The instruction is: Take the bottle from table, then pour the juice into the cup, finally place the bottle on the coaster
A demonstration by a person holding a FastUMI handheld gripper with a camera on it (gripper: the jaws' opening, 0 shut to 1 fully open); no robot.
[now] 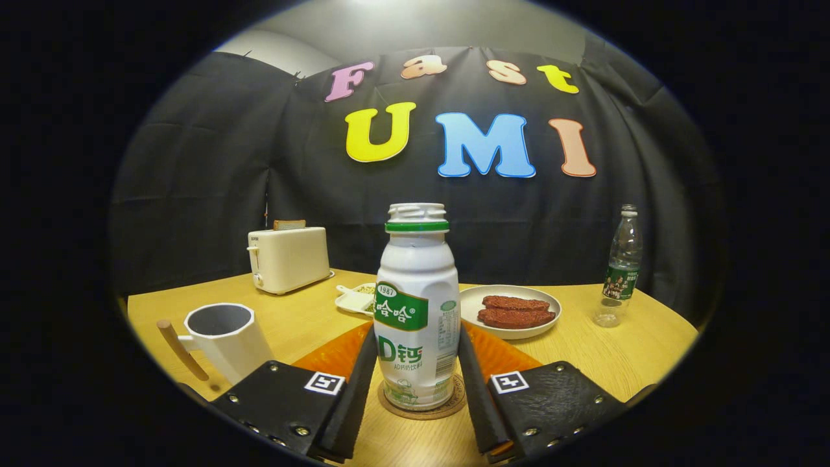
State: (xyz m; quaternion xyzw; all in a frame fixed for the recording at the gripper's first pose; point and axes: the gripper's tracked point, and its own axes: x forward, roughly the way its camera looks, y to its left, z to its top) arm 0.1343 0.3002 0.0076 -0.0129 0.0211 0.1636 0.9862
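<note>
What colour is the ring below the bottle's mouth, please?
Green, on the bottle, in the gripper view.

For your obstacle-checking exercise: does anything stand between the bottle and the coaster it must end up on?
Nothing visible does. The bottle stands upright on the coaster already, between the gripper fingers, which flank its sides. Whether they press on it cannot be told.

Two bottles (417, 311) (621, 266), one cup (224, 340), one coaster (425, 408), two plates (512, 310) (355, 299), one toaster (288, 258).

A white drink bottle (417, 311) with a green neck ring and no cap is stood upright on a round cork coaster (423, 403). An empty white cup (225, 340) with a wooden handle is set near the table's left edge.
</note>
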